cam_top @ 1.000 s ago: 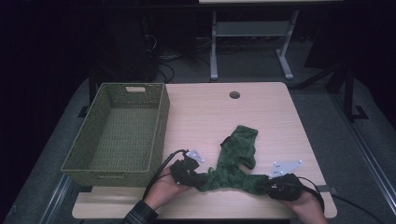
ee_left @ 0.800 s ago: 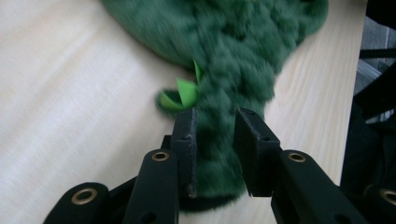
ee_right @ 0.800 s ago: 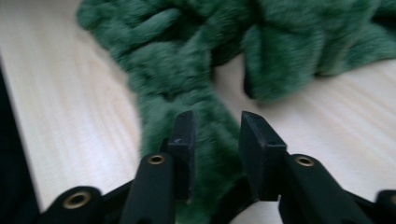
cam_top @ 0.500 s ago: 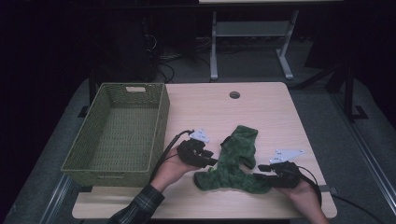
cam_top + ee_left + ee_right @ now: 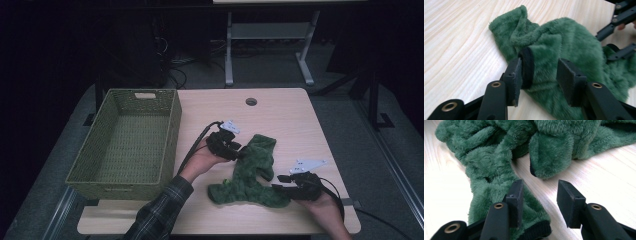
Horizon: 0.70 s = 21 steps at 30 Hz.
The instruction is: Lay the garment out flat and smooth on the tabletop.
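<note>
A green fleece garment (image 5: 250,175) lies crumpled on the wooden table (image 5: 285,115). My left gripper (image 5: 239,152) is at its left edge. In the left gripper view its jaws (image 5: 540,75) have just been opening. A fold of the garment (image 5: 574,42) with a black cuff (image 5: 528,65) lies between them, against the left pad. My right gripper (image 5: 277,182) is at the garment's near right end. Its jaws (image 5: 539,195) have also just been opening and stand over bare wood, with the fleece (image 5: 499,152) beside and beneath the left jaw.
A green wicker basket (image 5: 170,135) with nothing in it stands at the table's left side. A round cable hole (image 5: 251,101) is near the far edge. Bare wood lies beyond and right of the garment. The other gripper (image 5: 616,32) shows far off in the left gripper view.
My left gripper has moved away from the front edge and rightward to the garment's middle. Both grippers' jaws have opened. The right hand has stayed in place.
</note>
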### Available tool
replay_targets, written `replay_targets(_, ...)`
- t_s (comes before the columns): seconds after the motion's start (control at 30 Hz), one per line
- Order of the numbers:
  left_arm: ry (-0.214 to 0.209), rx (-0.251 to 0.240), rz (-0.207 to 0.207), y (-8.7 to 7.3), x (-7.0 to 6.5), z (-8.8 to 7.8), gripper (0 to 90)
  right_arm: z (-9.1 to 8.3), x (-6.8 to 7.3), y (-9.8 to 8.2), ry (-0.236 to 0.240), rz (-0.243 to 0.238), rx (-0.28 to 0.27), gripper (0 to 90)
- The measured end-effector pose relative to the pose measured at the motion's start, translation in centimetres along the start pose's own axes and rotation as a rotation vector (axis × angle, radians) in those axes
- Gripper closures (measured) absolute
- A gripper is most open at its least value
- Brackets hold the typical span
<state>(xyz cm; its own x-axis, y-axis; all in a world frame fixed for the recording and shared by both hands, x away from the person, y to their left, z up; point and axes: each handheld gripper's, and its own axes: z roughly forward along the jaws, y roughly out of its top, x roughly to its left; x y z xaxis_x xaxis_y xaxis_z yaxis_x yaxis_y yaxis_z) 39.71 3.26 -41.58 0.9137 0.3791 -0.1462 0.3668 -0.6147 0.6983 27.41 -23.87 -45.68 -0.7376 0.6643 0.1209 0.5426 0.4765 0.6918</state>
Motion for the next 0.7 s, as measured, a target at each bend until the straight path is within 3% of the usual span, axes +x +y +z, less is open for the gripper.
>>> replay_targets(0.23,-0.012,0.037,-0.006,-0.4,0.6,1.5,53.2,0.1,0.1,-0.1,0.000,0.000,0.001,55.4)
replay_targets(0.3,-0.015,0.038,-0.013,-0.5,0.5,1.6,59.5,0.1,0.1,-0.1,-0.002,0.002,-0.002,54.8)
replay_targets(0.37,0.002,0.051,-0.007,-0.5,0.5,1.3,72.3,0.1,0.1,-0.1,-0.003,0.004,-0.004,53.9)
replay_targets(0.43,0.014,0.039,-0.030,-0.7,0.4,0.8,79.0,0.1,0.1,-0.1,-0.004,0.007,-0.008,53.6)
replay_targets(0.7,0.034,-0.016,-0.063,-2.3,0.1,-1.1,80.7,0.9,0.1,0.7,-0.011,0.034,-0.007,53.4)
